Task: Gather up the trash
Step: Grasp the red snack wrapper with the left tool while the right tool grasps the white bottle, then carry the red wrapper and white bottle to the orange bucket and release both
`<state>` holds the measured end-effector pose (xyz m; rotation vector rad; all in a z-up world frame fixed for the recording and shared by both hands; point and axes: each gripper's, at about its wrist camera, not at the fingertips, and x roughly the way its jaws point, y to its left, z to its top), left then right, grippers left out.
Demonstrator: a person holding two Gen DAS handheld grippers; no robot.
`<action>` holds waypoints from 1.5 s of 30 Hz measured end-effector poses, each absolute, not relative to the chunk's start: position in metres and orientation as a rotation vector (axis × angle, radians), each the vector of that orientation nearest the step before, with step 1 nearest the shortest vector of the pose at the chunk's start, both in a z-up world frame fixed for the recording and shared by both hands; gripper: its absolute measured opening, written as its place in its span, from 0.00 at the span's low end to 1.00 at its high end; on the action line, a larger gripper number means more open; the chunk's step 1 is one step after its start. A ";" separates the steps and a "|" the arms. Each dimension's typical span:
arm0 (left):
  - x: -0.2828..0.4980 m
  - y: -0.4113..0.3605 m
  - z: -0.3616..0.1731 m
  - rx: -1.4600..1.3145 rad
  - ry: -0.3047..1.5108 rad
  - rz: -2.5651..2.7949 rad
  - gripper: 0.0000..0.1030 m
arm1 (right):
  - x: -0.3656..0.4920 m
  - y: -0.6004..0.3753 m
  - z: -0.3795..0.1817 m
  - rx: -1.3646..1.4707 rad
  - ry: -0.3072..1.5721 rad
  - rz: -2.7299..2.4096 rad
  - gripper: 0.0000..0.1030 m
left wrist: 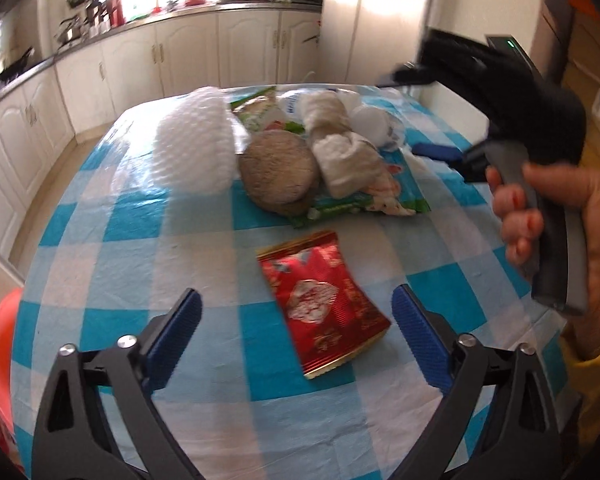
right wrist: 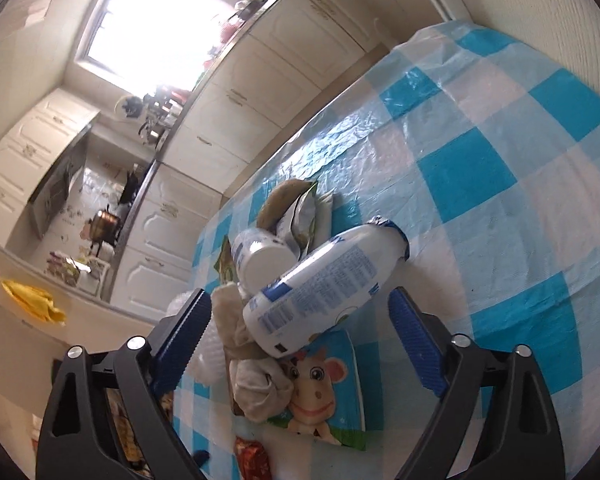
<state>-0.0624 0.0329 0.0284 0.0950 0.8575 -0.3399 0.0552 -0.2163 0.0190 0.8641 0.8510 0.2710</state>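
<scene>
A red foil snack packet lies flat on the blue-and-white checked tablecloth, just ahead of my open, empty left gripper. Behind it lies a trash pile: white foam netting, a brown round piece, crumpled tissue and a green cartoon wrapper. My right gripper is open and empty, tilted, its fingers on either side of a white plastic bottle lying on its side. A second white bottle, the tissue and the cartoon wrapper lie around it.
The right gripper and the hand holding it hover over the table's right side. An orange stool stands at the table's left edge. White kitchen cabinets with a cluttered counter run behind the table.
</scene>
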 end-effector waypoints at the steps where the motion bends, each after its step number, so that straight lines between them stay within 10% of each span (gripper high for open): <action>1: -0.061 0.030 0.028 0.109 0.863 -0.332 0.79 | 0.057 -0.218 0.017 0.885 0.856 0.268 0.71; 8: -0.053 0.023 0.023 0.148 0.904 -0.294 0.46 | 0.065 -0.217 0.010 0.910 0.896 0.263 0.66; 19: -0.055 0.032 0.029 0.073 0.907 -0.304 0.38 | 0.053 -0.220 0.005 0.926 0.859 0.263 0.47; 45: -0.080 0.122 0.038 -0.236 0.872 -0.306 0.28 | -0.036 -0.160 0.060 0.806 0.846 0.444 0.46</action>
